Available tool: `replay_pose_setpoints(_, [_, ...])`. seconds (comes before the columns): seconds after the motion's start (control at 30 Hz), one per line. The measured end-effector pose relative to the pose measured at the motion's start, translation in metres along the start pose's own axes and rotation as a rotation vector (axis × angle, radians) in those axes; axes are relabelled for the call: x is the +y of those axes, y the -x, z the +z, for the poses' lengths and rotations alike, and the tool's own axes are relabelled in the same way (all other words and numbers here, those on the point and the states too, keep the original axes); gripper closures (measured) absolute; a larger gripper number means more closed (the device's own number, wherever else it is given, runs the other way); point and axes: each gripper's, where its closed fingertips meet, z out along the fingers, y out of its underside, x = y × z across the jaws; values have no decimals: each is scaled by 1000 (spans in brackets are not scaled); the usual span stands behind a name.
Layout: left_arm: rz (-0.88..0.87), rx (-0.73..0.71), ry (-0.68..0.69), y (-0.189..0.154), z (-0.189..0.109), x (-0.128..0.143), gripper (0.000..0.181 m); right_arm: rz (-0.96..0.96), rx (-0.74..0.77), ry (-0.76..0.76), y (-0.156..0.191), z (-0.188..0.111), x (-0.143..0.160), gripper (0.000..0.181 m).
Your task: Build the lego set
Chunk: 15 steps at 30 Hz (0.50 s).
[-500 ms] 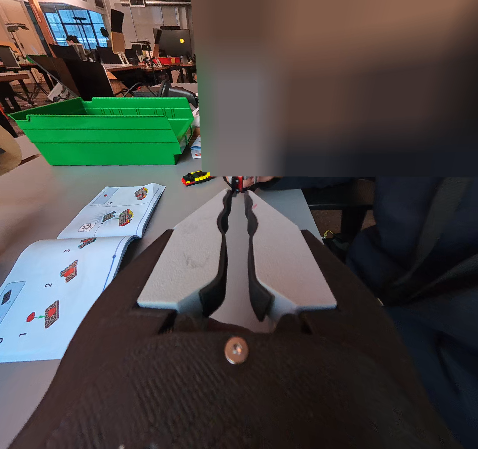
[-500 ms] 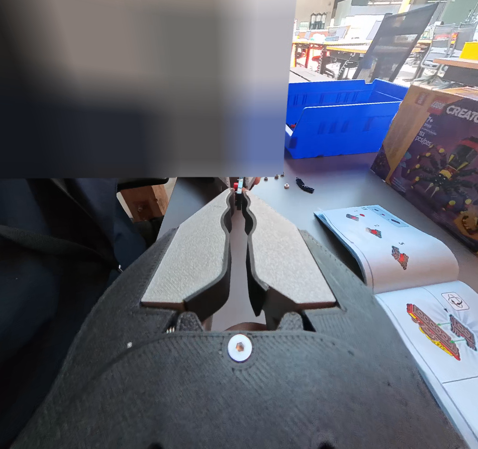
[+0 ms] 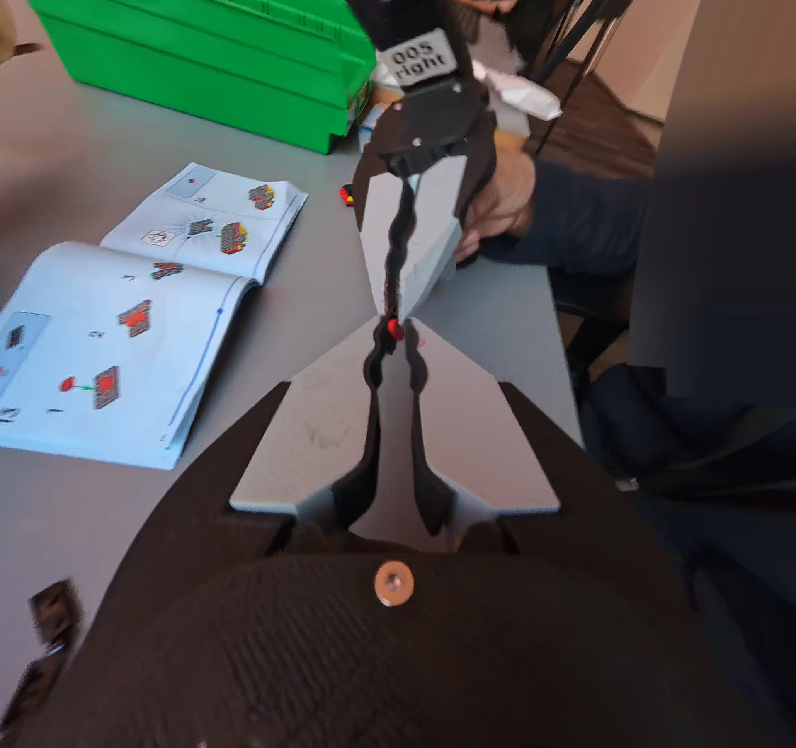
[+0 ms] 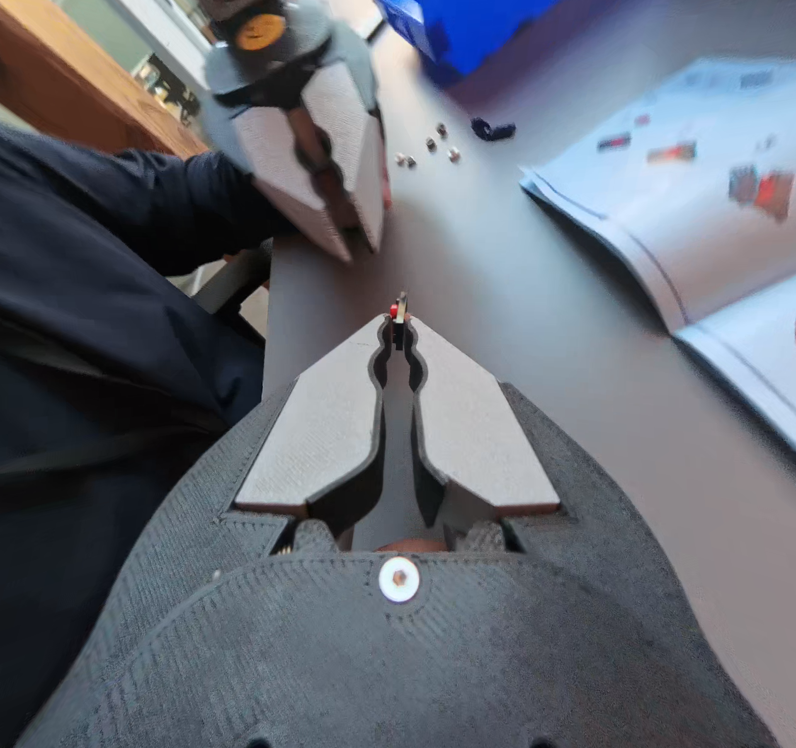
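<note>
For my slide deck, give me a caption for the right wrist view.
Right gripper pinching a small red-and-dark lego piece above the grey table, left gripper just beyond.

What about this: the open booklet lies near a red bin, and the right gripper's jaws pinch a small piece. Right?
No: the left wrist view shows a green bin, not red. The booklet lies near it; the right gripper pinches a small piece in its jaws.

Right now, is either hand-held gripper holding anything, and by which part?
The right hand-held gripper pinches a small dark piece with a red stud by its lower end. The left hand-held gripper looks empty, though blur leaves that unsure.
</note>
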Motion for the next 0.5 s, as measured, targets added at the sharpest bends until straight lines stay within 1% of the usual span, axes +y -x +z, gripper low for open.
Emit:
replay_pose_setpoints(0.07, [81, -59, 54, 6, 0, 7, 172, 143, 2, 115, -12, 5, 15, 179])
replay_pose_setpoints(0.13, [117, -84, 86, 8, 1, 11, 164, 179, 22, 234, -17, 9, 28, 179])
replay_pose_setpoints(0.17, [126, -79, 96, 6, 1, 13, 162, 176, 44, 254, -18, 10, 28, 179])
replay_pose_setpoints(0.23, [131, -86, 112, 6, 2, 15, 161, 133, 156, 286, -29, 5, 24, 177])
replay_pose_setpoints(0.27, [131, -90, 117, 7, 1, 16, 160, 92, 234, 295, -37, 0, 21, 172])
replay_pose_setpoints(0.3, [134, -94, 119, 7, 0, 17, 160, 46, 293, 307, -41, -5, 19, 158])
replay_pose_setpoints(0.33, [139, -99, 121, 8, 0, 17, 160, 7, 327, 323, -41, -10, 17, 151])
replay_pose_setpoints(0.43, [149, -113, 129, 10, -3, 19, 160, -72, 362, 339, -36, -18, 18, 149])
replay_pose_setpoints(0.5, [157, -120, 126, 11, -3, 18, 160, -126, 409, 347, -40, -23, 20, 141])
